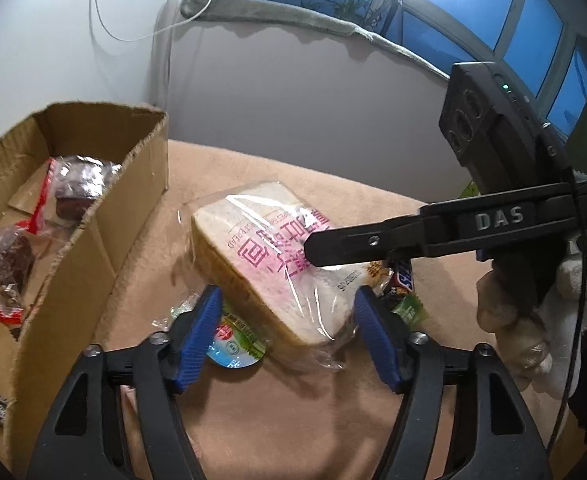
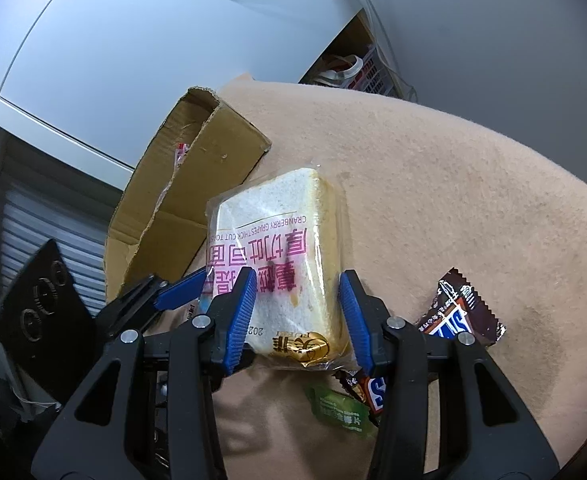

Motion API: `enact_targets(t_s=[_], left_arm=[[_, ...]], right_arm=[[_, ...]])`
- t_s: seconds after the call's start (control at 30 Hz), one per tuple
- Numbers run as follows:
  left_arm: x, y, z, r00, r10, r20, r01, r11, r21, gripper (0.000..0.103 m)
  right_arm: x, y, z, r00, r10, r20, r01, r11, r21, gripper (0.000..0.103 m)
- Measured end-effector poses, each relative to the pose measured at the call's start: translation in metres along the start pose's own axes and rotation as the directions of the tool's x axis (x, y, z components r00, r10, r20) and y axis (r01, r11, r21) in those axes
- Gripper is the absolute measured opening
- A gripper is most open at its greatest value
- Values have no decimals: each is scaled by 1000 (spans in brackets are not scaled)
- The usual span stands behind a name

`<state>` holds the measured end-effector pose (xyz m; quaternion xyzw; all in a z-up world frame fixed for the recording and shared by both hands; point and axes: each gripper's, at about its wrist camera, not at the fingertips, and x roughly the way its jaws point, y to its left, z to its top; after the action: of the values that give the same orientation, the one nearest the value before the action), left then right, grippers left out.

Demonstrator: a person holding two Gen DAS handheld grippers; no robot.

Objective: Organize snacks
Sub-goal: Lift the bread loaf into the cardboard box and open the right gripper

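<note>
A clear packet of thick-cut bread (image 2: pixel 281 248) with pink print lies tilted over the tan cloth. My right gripper (image 2: pixel 297 316) is shut on its near end, a blue pad pressing each side. In the left wrist view the same bread packet (image 1: pixel 261 256) has one black right-gripper finger (image 1: pixel 333 246) across its top. My left gripper (image 1: pixel 287 336) is open, its pads flanking the packet's near corner without pressing. An open cardboard box (image 1: pixel 133 208) at the left holds wrapped dark cakes (image 1: pixel 77 188). The box (image 2: pixel 197 184) stands just beyond the bread in the right wrist view.
Loose snacks lie near the bread: a jelly cup (image 1: pixel 233 344), Snickers bars (image 2: pixel 459 312), a green sachet (image 2: pixel 341 412). A gloved hand (image 1: pixel 533 320) holds the right gripper. Bare tan cloth (image 2: pixel 453 184) stretches right; a wall and window are behind.
</note>
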<state>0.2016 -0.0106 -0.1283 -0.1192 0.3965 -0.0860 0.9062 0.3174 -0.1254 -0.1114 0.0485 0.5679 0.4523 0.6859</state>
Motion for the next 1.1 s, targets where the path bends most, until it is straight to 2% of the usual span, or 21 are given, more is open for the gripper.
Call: enact_targets(t_s=[0.27,0.5,0.63,0.8,1.1], left_arm=[[-10,-7,4,999,-28,30,27,999,30,68],[-34,-18,4,997,-48,67,44,997,61,68],[-59,-18,5,993,-42,115,34,997,75,68],[-88,-4,5,986,-38,163,31,998,49,68],[-130,29,6,974,-3,227,-2,1000,20,68]], right_arm=[[-6,7,-6,1000,24,1,-24,1000,15,45],[-28,27,-11,999,9,46,-9,1000,6,45],[-41,54,-12,998,-8,66,11,999,-38,45],[-43,90,-9,997,-15,76,23,995,-98,45],[-23,145,4,998,2,66,10,985,-170,45]])
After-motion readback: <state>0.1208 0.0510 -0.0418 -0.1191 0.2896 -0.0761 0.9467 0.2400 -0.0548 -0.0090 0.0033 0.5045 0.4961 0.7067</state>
